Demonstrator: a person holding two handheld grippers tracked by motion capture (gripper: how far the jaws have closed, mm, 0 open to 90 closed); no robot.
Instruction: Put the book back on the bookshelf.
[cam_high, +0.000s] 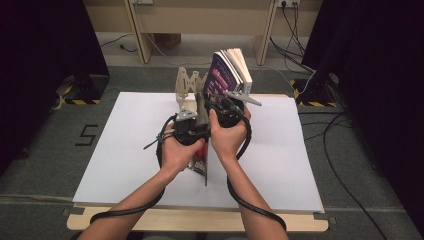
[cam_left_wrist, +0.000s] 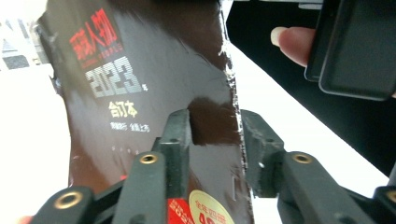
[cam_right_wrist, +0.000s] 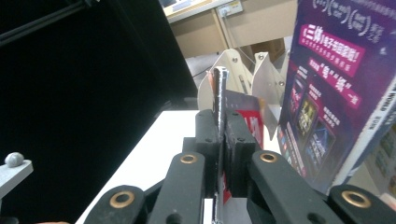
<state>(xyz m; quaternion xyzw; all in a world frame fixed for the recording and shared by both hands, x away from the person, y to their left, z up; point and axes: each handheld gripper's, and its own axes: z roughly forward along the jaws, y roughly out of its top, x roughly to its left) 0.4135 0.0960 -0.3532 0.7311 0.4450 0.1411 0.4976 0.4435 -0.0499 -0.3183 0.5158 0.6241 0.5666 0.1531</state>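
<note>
A thin dark magazine (cam_high: 201, 162) with a glossy brown cover (cam_left_wrist: 140, 70) printed with "2023" stands on edge over the white table (cam_high: 125, 150). My right gripper (cam_right_wrist: 222, 135) is shut on its edge, which shows as a thin strip (cam_right_wrist: 219, 88) rising between the jaws. My left gripper (cam_left_wrist: 215, 135) straddles the magazine's lower corner, its jaws apart with cover showing between them. In the high view both grippers, the left (cam_high: 196, 112) and the right (cam_high: 220, 107), meet at the table's middle. Behind them, a purple book (cam_high: 227, 72) leans in a beige rack (cam_high: 186, 85).
The rack (cam_right_wrist: 243, 70) and purple book (cam_right_wrist: 327, 84) stand just beyond the magazine. Black curtains flank the table on both sides. Cables lie on the floor at the right, and wooden furniture legs stand at the back.
</note>
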